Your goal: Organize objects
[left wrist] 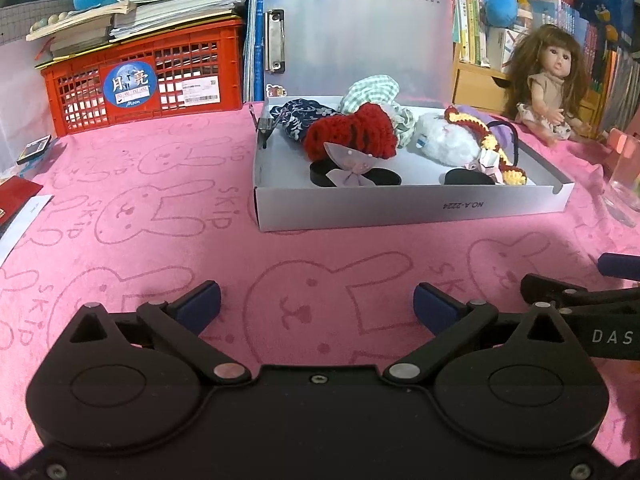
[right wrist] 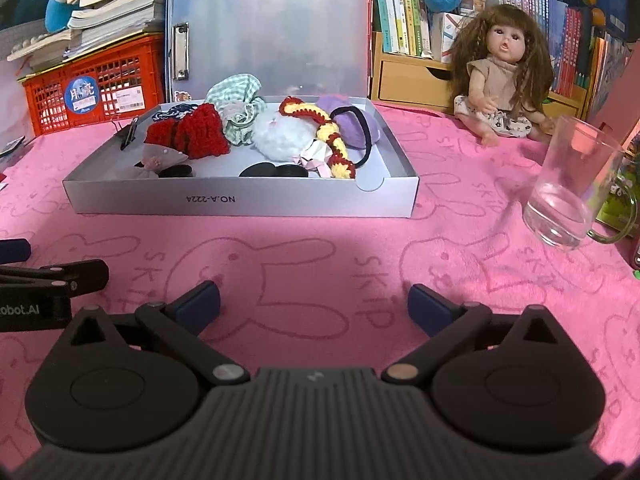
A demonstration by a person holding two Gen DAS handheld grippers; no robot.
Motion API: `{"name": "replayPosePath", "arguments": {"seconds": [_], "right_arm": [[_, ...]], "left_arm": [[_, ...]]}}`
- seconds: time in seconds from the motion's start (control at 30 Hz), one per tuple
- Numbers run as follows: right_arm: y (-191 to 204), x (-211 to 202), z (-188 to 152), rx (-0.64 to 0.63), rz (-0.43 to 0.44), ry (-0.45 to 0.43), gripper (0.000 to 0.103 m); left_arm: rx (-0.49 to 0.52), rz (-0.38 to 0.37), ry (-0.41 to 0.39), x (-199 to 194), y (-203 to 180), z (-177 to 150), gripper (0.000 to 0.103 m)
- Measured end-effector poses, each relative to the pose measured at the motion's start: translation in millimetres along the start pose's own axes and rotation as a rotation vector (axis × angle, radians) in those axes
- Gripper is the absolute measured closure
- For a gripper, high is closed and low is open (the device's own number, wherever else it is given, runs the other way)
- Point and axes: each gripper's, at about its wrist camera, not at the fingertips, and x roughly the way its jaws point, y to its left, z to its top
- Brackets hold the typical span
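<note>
A shallow grey cardboard box (right wrist: 240,200), filled with crocheted and fabric hair accessories (right wrist: 276,140), sits centred on the pink bunny-print surface (right wrist: 320,248). Nearer, the left claw (left wrist: 316,304) and right claw (right wrist: 314,302) hover wide open, empty, seemingly finished.

The box (left wrist: 412,208) carries "NO.A-2224" printed upside down on its front wall, legible in both wrist views. The pink cloth (left wrist: 160,248) is stamped all over with rabbit outlines and the word "SKIP". On the red crate (left wrist: 140,80) at the cloth's far left edge, a round blue sticker (left wrist: 127,85) shows two Chinese characters, 月亮, with "Moon" below; the white label beside it is too small to read. The right gripper's (left wrist: 592,308) body reads "DAS", cut off at the frame edge; the left gripper's (right wrist: 36,280) body reads "obot.AI".
</note>
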Motion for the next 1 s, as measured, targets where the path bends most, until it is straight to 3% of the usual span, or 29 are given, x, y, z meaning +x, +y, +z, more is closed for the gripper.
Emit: {"name": "replayPosePath", "arguments": {"seconds": [1.0], "right_arm": [[-0.8, 2.0, 1.0, 0.015, -0.012, 0.005, 0.0]], "left_arm": [[0.014, 0.014, 0.007, 3.4, -2.0, 0.5, 0.0]]}}
